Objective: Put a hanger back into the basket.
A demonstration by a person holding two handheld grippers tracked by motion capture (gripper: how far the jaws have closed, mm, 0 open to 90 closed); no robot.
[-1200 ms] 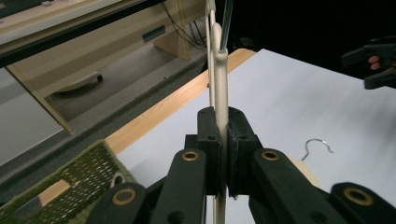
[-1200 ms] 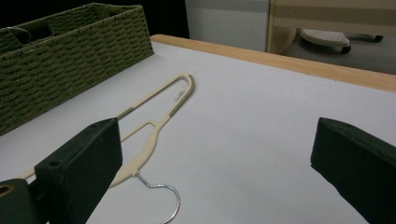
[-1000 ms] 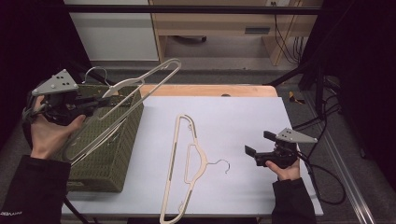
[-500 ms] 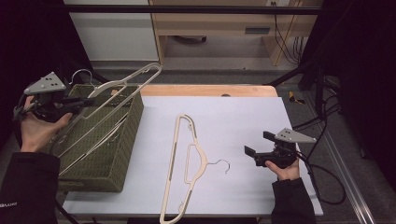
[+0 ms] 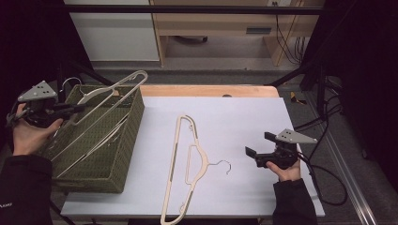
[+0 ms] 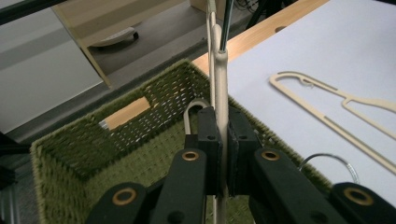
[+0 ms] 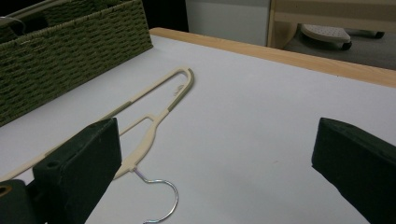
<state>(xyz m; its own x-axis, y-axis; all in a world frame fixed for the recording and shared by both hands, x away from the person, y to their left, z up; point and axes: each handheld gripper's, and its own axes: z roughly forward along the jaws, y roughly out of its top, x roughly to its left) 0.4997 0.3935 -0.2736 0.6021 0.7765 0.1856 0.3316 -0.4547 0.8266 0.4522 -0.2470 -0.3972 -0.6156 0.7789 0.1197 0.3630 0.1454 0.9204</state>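
Note:
My left gripper (image 5: 75, 108) (image 6: 221, 133) is shut on a beige hanger (image 5: 117, 88) (image 6: 219, 88), pinching its bar edge-on between the pads. That hanger slants over the green woven basket (image 5: 133, 126) (image 6: 70, 154); its far corner sticks out past the basket's right rim and its hook is near the back left corner. A second beige hanger (image 5: 187, 157) (image 7: 152, 126) (image 6: 327, 107) with a metal hook lies flat in the middle of the white table. My right gripper (image 5: 251, 154) (image 7: 217, 168) hovers low at the table's right side, jaws wide open around nothing, facing that hanger.
More hangers (image 5: 94, 145) lie inside the basket, and a metal hook (image 6: 329, 161) shows by its rim. The table's wooden far edge (image 5: 211, 90) runs behind the white sheet. Cables (image 5: 324, 173) trail off the right side. A cabinet stands beyond on the floor.
My left gripper has carried its hanger leftward and down, so the hanger now hangs lower over the basket. The right gripper and the hanger on the table have stayed put.

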